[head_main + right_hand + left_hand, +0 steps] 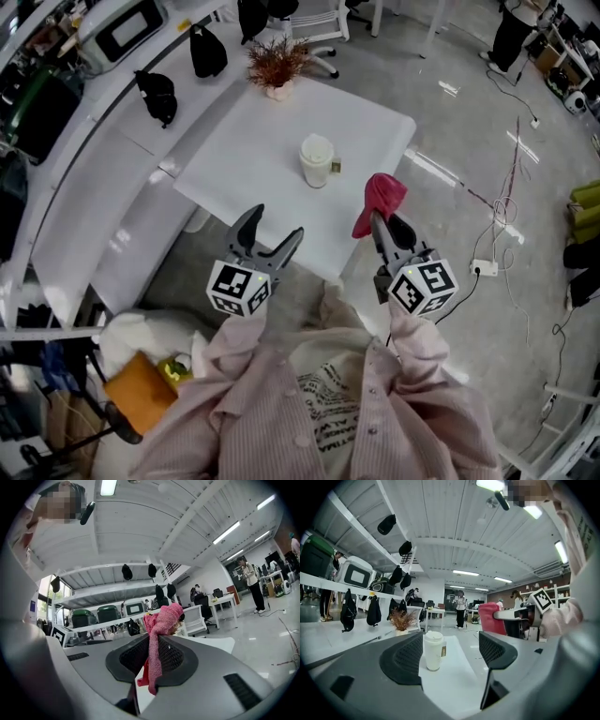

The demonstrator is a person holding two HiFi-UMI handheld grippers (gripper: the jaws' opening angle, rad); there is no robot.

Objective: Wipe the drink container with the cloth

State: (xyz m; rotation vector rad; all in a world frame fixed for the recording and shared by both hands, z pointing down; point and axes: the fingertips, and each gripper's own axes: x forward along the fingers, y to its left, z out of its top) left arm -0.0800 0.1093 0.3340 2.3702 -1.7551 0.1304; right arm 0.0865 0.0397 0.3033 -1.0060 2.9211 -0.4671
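A white lidded drink cup (pixel 316 160) with a small tag stands upright near the middle of the white table (pixel 253 159). In the left gripper view the cup (pixel 433 649) shows ahead between the wide jaws, untouched. My left gripper (pixel 273 231) hovers open over the table's near edge, short of the cup. My right gripper (pixel 382 217) is shut on a pink cloth (pixel 381 199), held above the table's near right corner. The cloth (pixel 158 644) bunches above the pinched jaws and hangs down between them in the right gripper view.
A potted dried plant (pixel 277 67) stands at the table's far edge. White shelving with black bags (pixel 157 94) runs along the left. Cables and a power strip (pixel 485 267) lie on the floor at right. A chair (pixel 314 23) stands behind the table.
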